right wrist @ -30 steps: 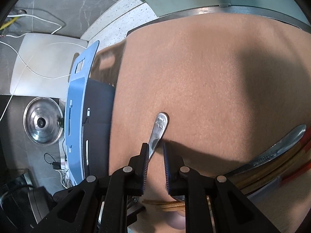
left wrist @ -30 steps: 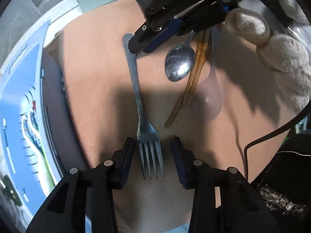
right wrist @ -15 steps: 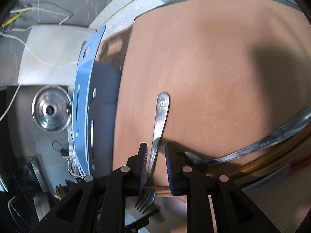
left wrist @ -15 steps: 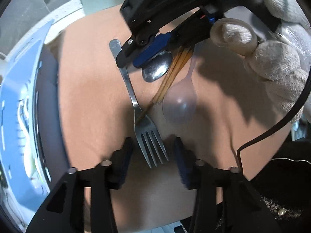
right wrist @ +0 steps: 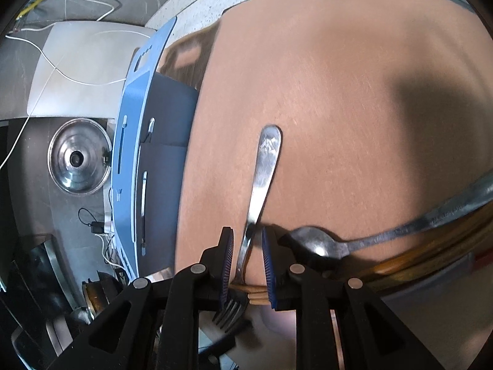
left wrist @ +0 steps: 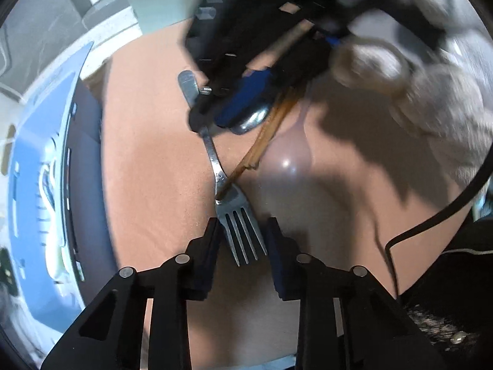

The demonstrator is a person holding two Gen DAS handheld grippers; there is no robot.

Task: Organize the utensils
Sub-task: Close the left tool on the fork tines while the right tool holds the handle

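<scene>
A metal fork (left wrist: 215,166) lies on the tan mat (left wrist: 148,185). Its tines sit between the closing jaws of my left gripper (left wrist: 243,231), and a thin gap still shows on each side of them. My right gripper (right wrist: 246,246) straddles the fork's handle (right wrist: 265,166) near the neck, narrowly open, its pads clear of the handle. Across the mat, the right gripper (left wrist: 212,117) covers part of the handle. A metal spoon (right wrist: 311,240), wooden chopsticks (left wrist: 265,141) and a translucent plastic spoon (left wrist: 289,160) lie just right of the fork. The chopstick tips rest on its neck.
A blue slotted panel (right wrist: 129,154) with a dark box stands along the mat's left edge. Beyond it lie a steel pot lid (right wrist: 78,160) and white cables. A gloved hand (left wrist: 431,92) holds the right gripper. A black cable (left wrist: 431,225) runs over the mat's right side.
My right gripper slid along the fork's handle toward the tines. The spoon and chopsticks shifted closer until the chopsticks lay over the fork. The fork turned slightly and the left jaws narrowed.
</scene>
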